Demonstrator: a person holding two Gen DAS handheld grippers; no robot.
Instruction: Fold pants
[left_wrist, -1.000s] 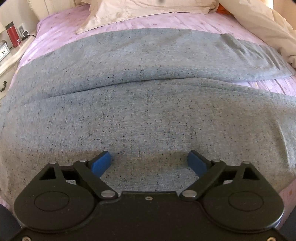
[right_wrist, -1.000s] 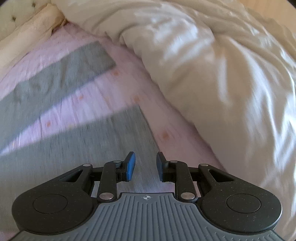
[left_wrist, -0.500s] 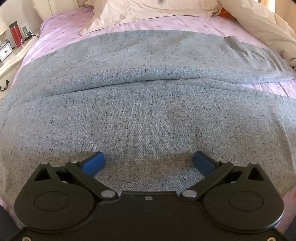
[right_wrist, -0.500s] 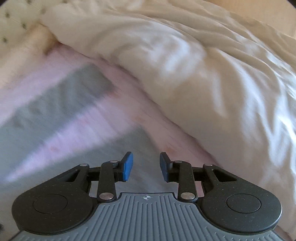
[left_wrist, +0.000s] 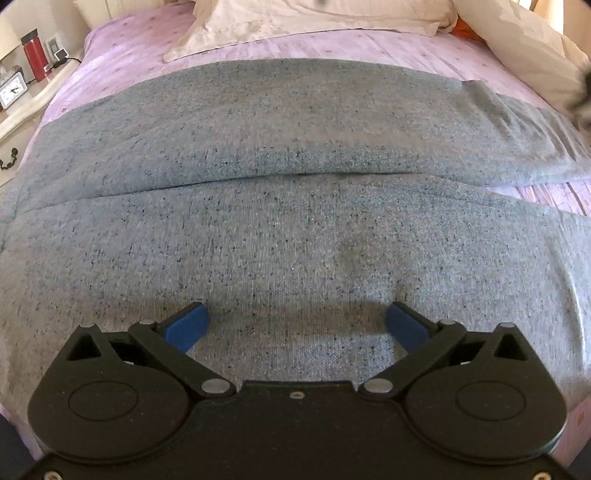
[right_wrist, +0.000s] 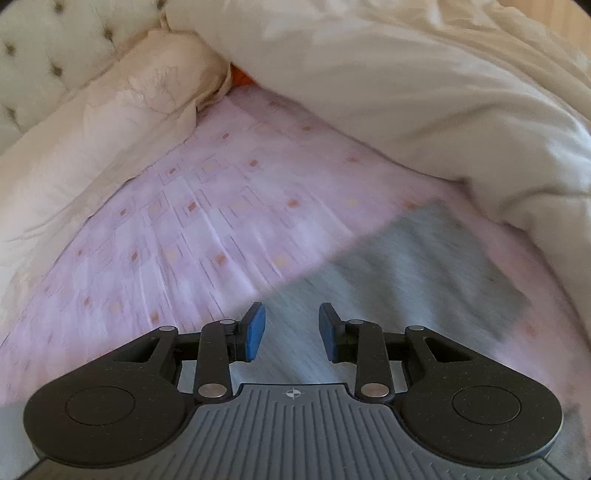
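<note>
Left wrist: pants (left_wrist: 295, 229) flat on bed (left_wrist: 406, 48) — soft, light knit, likely limp. Left gripper (left_wrist: 295, 325) wide open, empty; right gripper (right_wrist: 291, 328) part open, empty — best pinched at hem edge.

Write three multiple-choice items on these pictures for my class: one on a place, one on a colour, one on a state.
1. Where do the grey pants lie?
A on the bedsheet
B over a chair
C on the floor

2. What colour is the bottle on the nightstand?
A green
B red
C white

3. How do the left gripper jaws stand?
A shut on cloth
B wide open, empty
C shut, empty

Key: 1 A, lilac sheet shows around the pants; 2 B, its body is red; 3 B, the pads stand far apart over flat cloth.
</note>
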